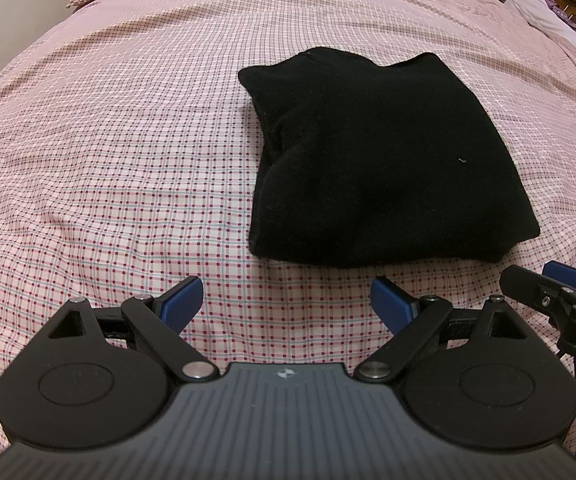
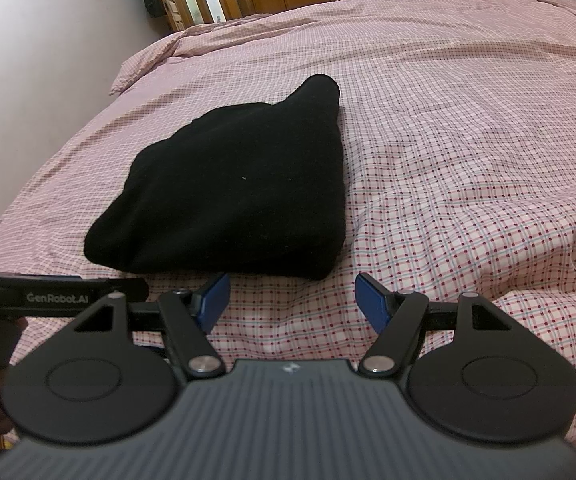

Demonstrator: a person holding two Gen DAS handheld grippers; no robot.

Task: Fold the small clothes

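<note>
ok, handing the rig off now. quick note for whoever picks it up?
Left gripper: open, empty, hovering over the bedsheet just short of the black garment.
Right gripper: open, empty, also just short of the garment's near edge, beside the left one.
Black garment: lies folded into a compact, roughly rectangular bundle on the checked sheet; one far corner sticks up a little. Neither gripper touches it.
Done: this piece looks folded.
Left: perhaps flatten that raised corner. No other small clothes are visible in either view.
</note>
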